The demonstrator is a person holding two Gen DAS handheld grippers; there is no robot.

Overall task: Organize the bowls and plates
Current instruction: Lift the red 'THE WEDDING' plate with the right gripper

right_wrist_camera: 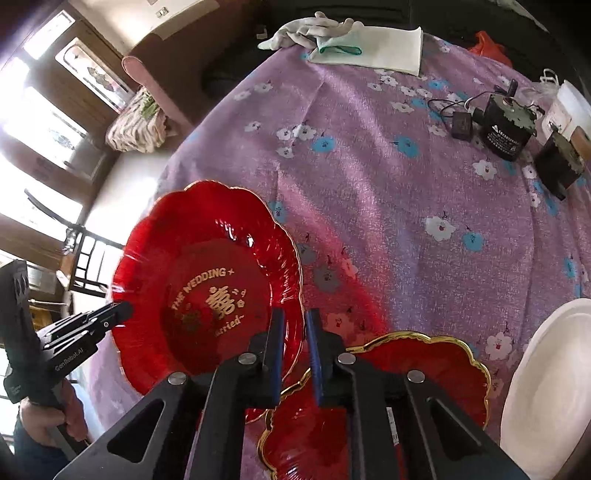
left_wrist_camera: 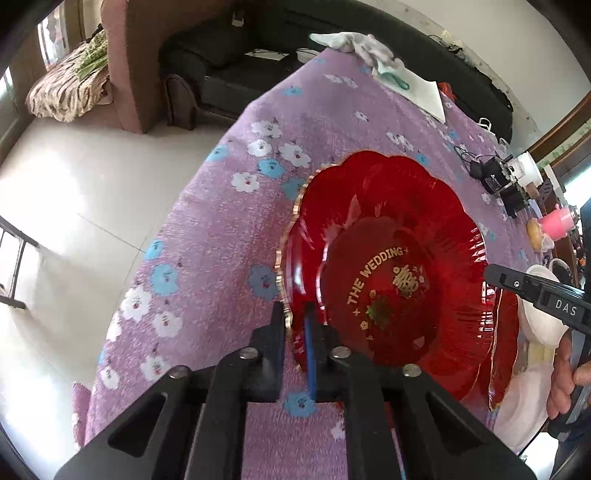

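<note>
We hold the red wedding plate [left_wrist_camera: 388,266] by opposite edges, one gripper on each side, over the purple flowered cloth [left_wrist_camera: 207,229].

Our left gripper [left_wrist_camera: 295,332] is clamped on the plate's scalloped gold rim, one finger outside the rim and the blue-padded one inside it; the plate's gold lettering lies just ahead and to the right of its fingertips. Our right gripper [right_wrist_camera: 295,332] is closed on the opposite rim, the plate spreading out to the left of its fingers, which show only a narrow gap between the blue pads. Directly below the right gripper sits a second red plate [right_wrist_camera: 436,369] with a gold edge, and a white plate [right_wrist_camera: 550,376] lies beside that, further right. Well ahead of both grippers, at the far edge of the cloth, rest a white glove [right_wrist_camera: 310,31] and a folded white cloth [right_wrist_camera: 384,51].
</note>
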